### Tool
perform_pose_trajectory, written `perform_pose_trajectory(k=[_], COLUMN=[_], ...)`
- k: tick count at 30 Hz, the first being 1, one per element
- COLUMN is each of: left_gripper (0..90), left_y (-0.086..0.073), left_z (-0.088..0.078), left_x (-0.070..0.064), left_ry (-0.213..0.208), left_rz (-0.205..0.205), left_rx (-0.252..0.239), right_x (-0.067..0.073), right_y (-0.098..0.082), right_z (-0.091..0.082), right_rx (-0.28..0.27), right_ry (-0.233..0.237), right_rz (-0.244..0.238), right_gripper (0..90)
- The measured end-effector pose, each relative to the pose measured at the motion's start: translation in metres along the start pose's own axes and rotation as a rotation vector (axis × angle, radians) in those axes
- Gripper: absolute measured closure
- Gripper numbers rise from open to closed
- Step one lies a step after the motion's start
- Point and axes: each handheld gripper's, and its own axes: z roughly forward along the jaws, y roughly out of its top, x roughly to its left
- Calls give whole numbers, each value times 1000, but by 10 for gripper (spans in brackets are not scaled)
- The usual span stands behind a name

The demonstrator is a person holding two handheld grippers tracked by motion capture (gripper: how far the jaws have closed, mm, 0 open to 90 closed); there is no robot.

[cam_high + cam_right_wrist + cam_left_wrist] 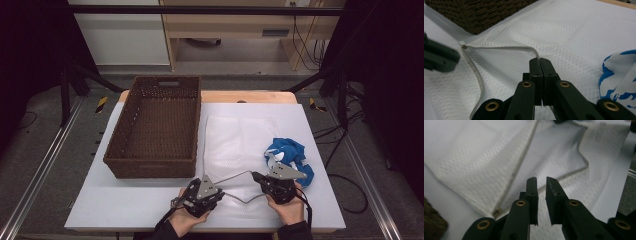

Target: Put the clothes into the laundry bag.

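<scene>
Mesh bag (240,142) lies lengthwise away, zipper edge (499,47) apparently nearest.

Overhead light, counter (125,200) bright, surroundings dark. High view soft, low-res. Gripper views: blurred edges, near jaws sharp, no glare.
</scene>
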Motion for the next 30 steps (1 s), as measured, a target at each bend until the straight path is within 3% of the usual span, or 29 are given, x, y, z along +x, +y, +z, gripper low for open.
perform_pose_trajectory(k=[4, 8, 13, 14, 18, 23, 30], left_gripper=[679, 586, 575, 577, 656, 877, 891], left_y=[27, 38, 47, 50, 52, 53, 54], left_z=[-2, 9, 32, 41, 52, 53, 51], left_x=[11, 15, 13, 10, 10, 12, 16], left_ry=[40, 34, 6, 10, 5, -1, -13], left_rz=[20, 27, 34, 59, 52, 45, 15], left_rx=[-47, -31, 7, 17, 45, 52, 35], right_x=[1, 0, 0, 0, 0, -1, -1], right_y=[0, 0, -1, -1, -1, -3, -4], right_z=[1, 0, 1, 2, 0, 0, -2], right_rx=[-1, -10, -13, -13, -22, -21, -23], right_ry=[2, 3, 9, 10, 12, 21, 36], right_rz=[0, 1, 2, 4, 14, 14, 30], right_gripper=[893, 892, 892, 892, 891, 889, 817])
